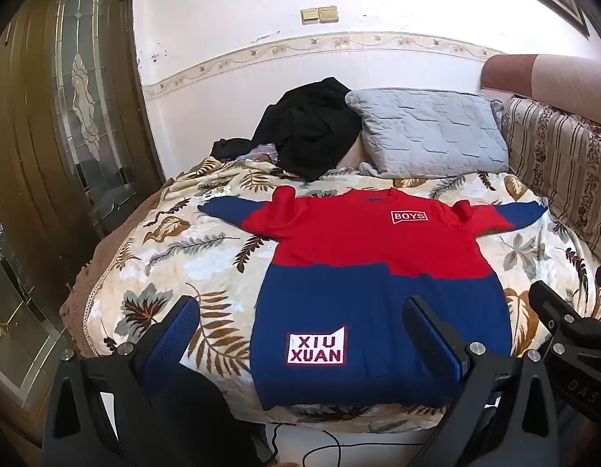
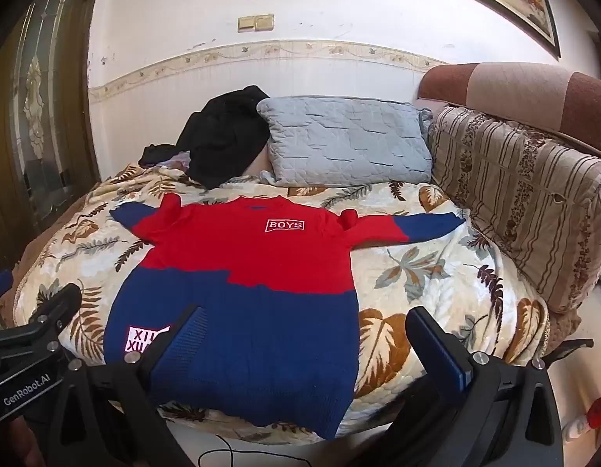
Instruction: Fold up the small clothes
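A leaf-print bedspread (image 1: 176, 241) fills the middle of both views, and the red-and-blue sweater (image 1: 362, 257) lies flat on it, sleeves spread, hem at the near bed edge. The left gripper (image 1: 300, 330) and right gripper (image 2: 300, 334) both tilt downward over that hem, jaws wide and holding nothing. Only the right wrist view shows bare bedspread right of the sweater up to the striped cushion (image 2: 526, 210).
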Demonstrator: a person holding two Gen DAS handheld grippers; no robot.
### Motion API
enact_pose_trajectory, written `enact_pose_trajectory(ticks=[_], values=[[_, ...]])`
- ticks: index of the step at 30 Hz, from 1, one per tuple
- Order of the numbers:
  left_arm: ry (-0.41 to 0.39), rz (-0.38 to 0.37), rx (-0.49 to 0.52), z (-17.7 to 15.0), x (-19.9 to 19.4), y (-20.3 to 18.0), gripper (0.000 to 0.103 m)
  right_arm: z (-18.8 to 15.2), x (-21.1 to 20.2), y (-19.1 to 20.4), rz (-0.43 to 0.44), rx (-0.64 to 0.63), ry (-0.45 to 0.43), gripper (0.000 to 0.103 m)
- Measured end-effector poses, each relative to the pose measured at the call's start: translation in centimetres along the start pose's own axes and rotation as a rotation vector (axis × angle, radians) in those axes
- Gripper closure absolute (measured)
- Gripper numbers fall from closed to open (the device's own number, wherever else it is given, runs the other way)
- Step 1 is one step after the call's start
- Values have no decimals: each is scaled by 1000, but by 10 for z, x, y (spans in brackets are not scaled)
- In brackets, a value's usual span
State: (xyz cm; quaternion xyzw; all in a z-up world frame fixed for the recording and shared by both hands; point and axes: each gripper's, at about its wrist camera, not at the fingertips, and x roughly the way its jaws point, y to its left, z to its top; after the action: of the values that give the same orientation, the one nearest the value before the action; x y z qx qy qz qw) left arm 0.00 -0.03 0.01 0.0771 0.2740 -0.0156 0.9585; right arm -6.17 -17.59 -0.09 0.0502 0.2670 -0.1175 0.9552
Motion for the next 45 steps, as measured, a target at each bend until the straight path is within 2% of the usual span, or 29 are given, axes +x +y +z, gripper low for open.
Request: enact_pose_trajectory(ticks=[10, 12, 45], values=[[0, 1, -23, -1, 1, -6, 0, 0, 4, 7, -11, -16, 13, 0], [4, -17, -28, 0, 4, 4, 0, -1, 7, 7, -7, -13, 20, 0], [28, -20, -49, -5, 12, 10, 0, 0, 10, 6, -2, -25, 43, 0]])
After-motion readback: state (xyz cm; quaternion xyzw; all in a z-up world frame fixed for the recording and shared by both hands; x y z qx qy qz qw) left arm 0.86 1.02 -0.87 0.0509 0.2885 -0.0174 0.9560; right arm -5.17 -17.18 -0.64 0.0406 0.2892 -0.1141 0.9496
